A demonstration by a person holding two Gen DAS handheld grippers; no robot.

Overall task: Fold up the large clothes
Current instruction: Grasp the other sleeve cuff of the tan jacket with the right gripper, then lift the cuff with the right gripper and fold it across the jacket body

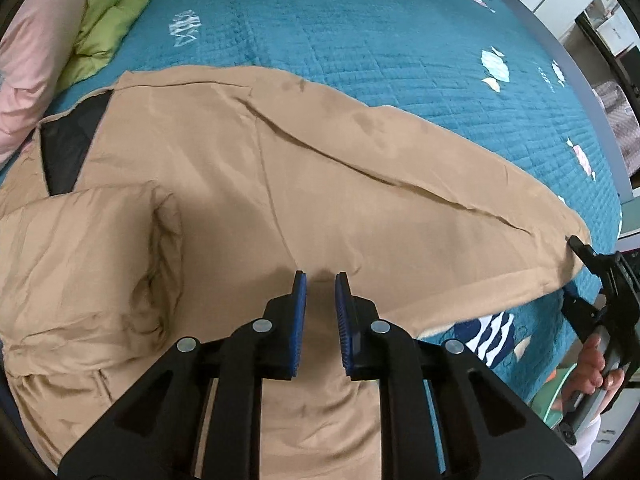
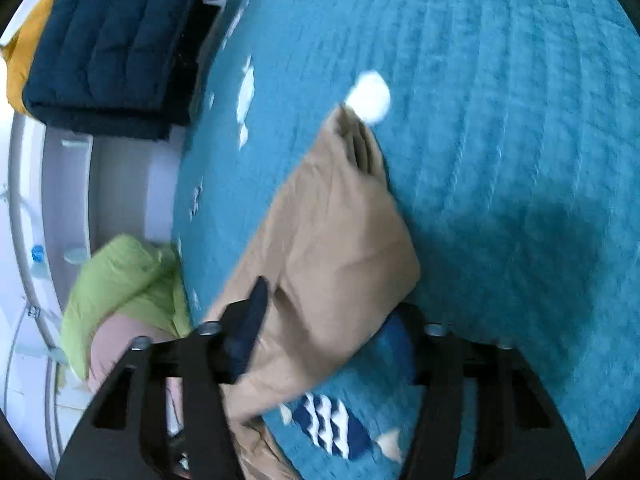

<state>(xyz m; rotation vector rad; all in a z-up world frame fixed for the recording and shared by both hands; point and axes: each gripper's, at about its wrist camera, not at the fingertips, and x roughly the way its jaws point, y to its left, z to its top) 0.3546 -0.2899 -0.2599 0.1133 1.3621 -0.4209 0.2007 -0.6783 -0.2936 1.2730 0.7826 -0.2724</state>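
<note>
Hovering over the tan jacket (image 1: 240, 184), both grippers' fingers (image 1: 299, 312) stand apart.

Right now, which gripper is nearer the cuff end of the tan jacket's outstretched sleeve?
Right. The right gripper straddles the tan jacket's sleeve near its cuff, jaws open; the left gripper hovers over the jacket body.

Tan jacket sleeve (image 2: 336, 248) lies between wide-apart jaws — on teal quilt (image 2: 500, 120).
</note>
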